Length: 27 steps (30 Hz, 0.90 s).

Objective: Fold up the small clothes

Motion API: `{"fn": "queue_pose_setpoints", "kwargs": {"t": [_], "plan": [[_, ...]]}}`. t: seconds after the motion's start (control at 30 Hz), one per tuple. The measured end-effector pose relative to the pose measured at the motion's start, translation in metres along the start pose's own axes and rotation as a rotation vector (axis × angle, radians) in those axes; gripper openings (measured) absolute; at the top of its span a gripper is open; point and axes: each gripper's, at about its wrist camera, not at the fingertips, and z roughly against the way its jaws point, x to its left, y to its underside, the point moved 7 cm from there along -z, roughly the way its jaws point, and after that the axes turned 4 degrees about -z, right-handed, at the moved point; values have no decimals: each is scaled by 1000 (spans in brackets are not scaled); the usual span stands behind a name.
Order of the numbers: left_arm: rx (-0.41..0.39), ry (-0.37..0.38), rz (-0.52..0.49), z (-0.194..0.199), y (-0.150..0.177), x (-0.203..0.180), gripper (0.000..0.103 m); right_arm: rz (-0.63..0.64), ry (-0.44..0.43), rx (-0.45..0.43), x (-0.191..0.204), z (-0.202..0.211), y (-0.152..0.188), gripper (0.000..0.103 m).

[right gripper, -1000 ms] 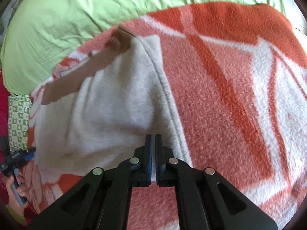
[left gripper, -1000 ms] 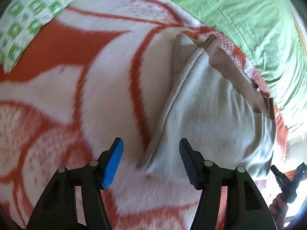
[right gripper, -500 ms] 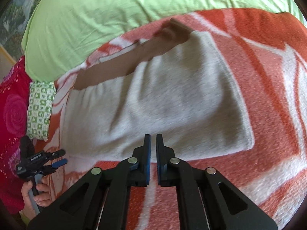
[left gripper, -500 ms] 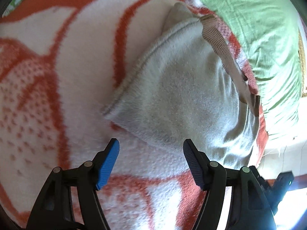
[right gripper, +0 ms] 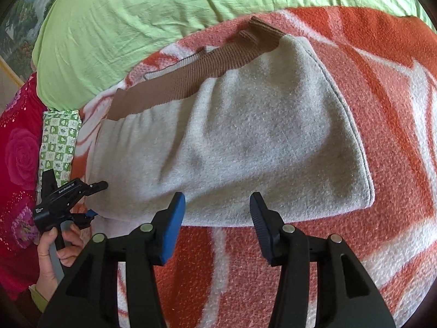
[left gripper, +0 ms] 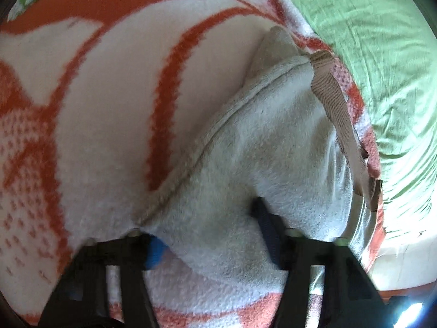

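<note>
On orange-and-white patterned fleece blanket (right gripper: 368, 87) lies the small grey fleece garment with brown ribbed waistband (right gripper: 245, 142), folded flat, waistband along far edge, nearest the light green bedsheet (right gripper: 164, 13). Right gripper (right gripper: 217, 220) hovers just at garment's near edge, blue-padded fingers spread apart, nothing between them, not touching cloth as far as visible. Left gripper (left gripper: 210, 235) is at garment's near left corner: cloth bulges between its spread fingers and covers most of the blue pad (left gripper: 157, 251) on one side; dark pad on other side presses into fleece. Jaws wide, not clamped. In right wrist view the left gripper (right gripper: 90, 201) shows small at garment's left end, held by bare hand (right gripper: 54, 257), one finger above cloth edge, one below. Green-and-white checked cloth (right gripper: 58, 145) sits beside blanket's left side, next to red rose-print fabric (right gripper: 19, 164). Garment's stitched seam runs diagonally in left wrist view.
</note>
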Motion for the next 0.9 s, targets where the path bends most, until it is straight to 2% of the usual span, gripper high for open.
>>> {"fn": "queue_pose_setpoints", "kwargs": {"t": [0.03,0.13,0.27,0.37,0.53,0.67,0.77,0.83,0.9], "plan": [[3,28,-5,0,-2,-2,19,0,2,-2,-1,0,-2,51],[-5,31,-23,4,-5,-9,15,-8,2,-10,-4,0,-5,51],[-59,20,-122,19,-4,-37,13,-21,-4,-13,-7,1,-10,51],[-101,40,-273,33,6,-82,13,-27,-26,-18,-8,3,-18,51],[-120,91,-479,37,35,-148,13,-54,-90,-32,-9,8,-46,51],[-66,139,-587,16,65,-186,12,-34,-168,-10,-2,4,-78,51],[-8,117,-654,-12,89,-198,12,-23,-255,66,8,-14,-99,51],[33,100,-661,-27,98,-198,12,-22,-278,125,14,-38,-110,65],[46,104,-643,-32,99,-195,12,-19,-291,151,20,-59,-117,73]]}}
